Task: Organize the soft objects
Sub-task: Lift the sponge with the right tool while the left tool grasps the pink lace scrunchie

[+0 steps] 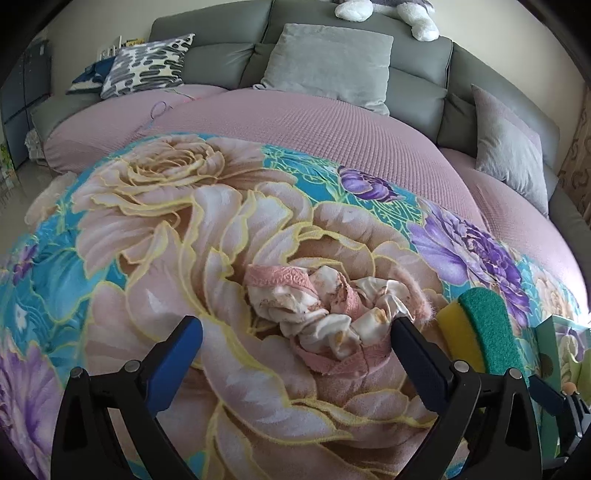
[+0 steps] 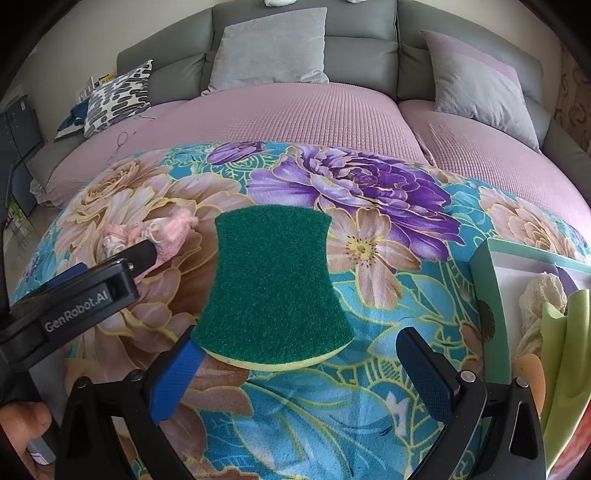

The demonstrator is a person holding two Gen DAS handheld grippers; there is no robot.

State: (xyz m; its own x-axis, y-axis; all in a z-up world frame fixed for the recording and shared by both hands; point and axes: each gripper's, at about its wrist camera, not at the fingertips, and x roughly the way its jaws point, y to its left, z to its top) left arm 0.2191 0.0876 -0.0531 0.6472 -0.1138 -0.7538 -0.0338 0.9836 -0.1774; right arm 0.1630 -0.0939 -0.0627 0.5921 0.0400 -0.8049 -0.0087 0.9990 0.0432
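plush toy (image 1: 388,11) cut off at top, box (image 2: 491,295) cropped at right

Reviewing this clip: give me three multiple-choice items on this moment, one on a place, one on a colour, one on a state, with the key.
1. Where is the sponge?
A. in the box
B. on the flowered blanket, between the open fingers of the right gripper
C. on the grey pillow

2. What colour is the sponge's scrubbing face?
A. green
B. red
C. white

3. How is the left gripper?
A. shut on the sponge
B. shut on nothing
C. open, with the pink and white hair ties between its fingers

Key: 1 B, it lies on the flowered blanket, ahead of the right gripper, left of the box. 2 A, green over a yellow layer. 3 C, the fingers stand wide apart around the hair ties.
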